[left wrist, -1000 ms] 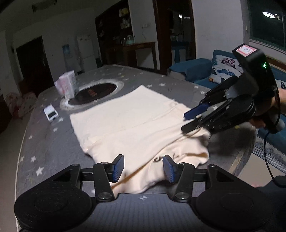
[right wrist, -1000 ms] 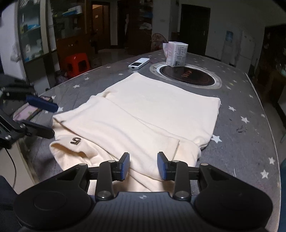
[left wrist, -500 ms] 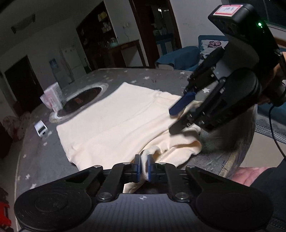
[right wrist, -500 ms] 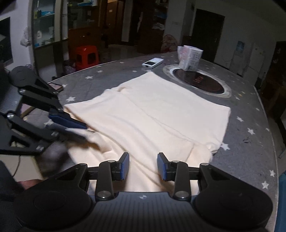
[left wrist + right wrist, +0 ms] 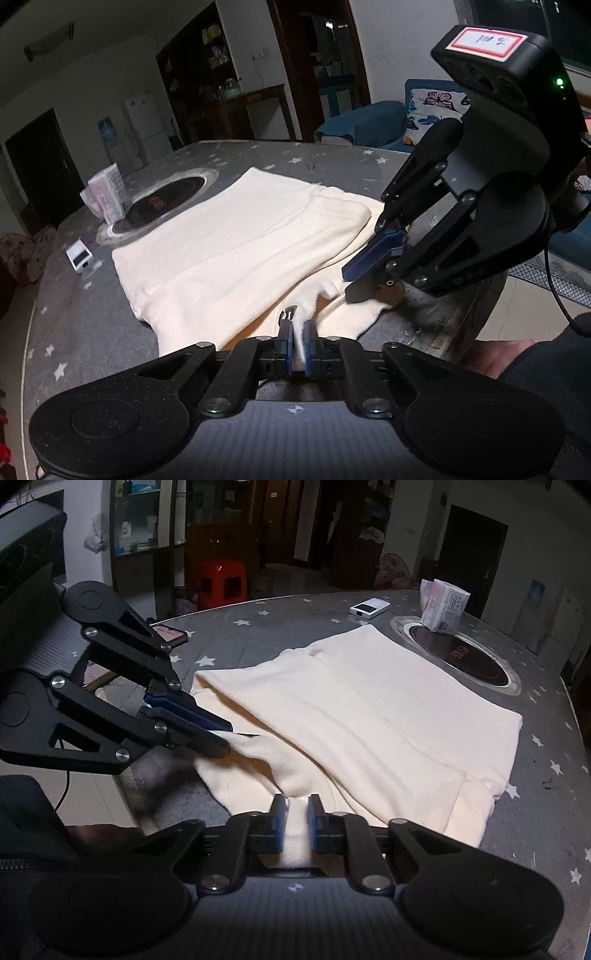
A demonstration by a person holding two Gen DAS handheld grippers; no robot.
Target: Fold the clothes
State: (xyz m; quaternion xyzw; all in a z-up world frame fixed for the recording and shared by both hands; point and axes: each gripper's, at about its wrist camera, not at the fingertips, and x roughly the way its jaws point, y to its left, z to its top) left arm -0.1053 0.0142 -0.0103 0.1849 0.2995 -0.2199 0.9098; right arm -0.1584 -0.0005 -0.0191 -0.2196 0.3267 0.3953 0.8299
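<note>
- The worktop [image 5: 546, 786] is a round grey surface printed with white stars; a dark round inset plate [image 5: 460, 655] sits at its middle.
- The cream garment [image 5: 369, 716] lies spread across the near half of the worktop, mostly flat. Its long axis runs from the near edge, where both grippers are, out toward the inset plate, and its far hem stops just short of that plate. The near end is bunched and lifted off the surface.
- The left gripper [image 5: 298, 345] is closed on a fold of the garment's near edge — cream cloth fills the narrow gap between its blue pads [image 5: 286, 341]. In the right wrist view it [image 5: 212, 734] comes in from the left, its tips pinching the cloth and pulling a small ridge up.
- The right gripper [image 5: 298, 825] is likewise clamped on the garment, a thick wad of fabric pressed between its pads [image 5: 279, 823]. In the left wrist view it [image 5: 364, 277] reaches in from the right, tips down on the cloth near the worktop's edge.
- A wrapped tissue pack [image 5: 445, 605] stands at the rim of the inset plate, beyond the garment.
- A small white device [image 5: 369, 608] lies flat on the worktop near the pack — apart from the garment.
</note>
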